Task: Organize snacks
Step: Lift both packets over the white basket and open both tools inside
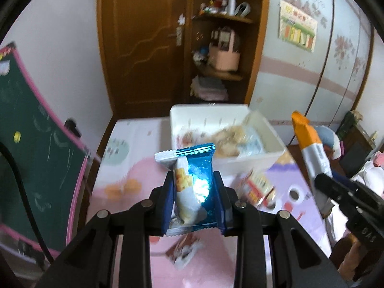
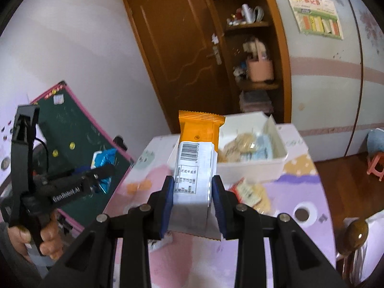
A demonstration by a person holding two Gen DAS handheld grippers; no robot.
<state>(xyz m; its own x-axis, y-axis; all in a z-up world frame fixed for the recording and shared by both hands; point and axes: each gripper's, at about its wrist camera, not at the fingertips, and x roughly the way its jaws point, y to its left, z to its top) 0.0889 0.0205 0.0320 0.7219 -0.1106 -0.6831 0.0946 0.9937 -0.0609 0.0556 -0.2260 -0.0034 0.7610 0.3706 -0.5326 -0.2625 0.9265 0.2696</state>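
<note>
Blue foil packet (image 1: pixel 192 187) sits pinched in the left gripper (image 1: pixel 193 201); the right gripper (image 2: pixel 192 201) clamps an orange-and-white packet (image 2: pixel 195 165). Both hover level above the pink mat (image 1: pixel 134 175), pointing at the far white bin (image 1: pixel 230 162). Carry each over the rim before releasing, so neither joins the loose packets (image 2: pixel 249 193) nearby.

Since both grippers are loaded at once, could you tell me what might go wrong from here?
1. The left gripper and right gripper both head for the white bin; they could collide over it.
2. The bin already holds snacks; the blue packet or orange packet may land on its rim.
3. The red-and-white packet beside the bin could get knocked.
</note>
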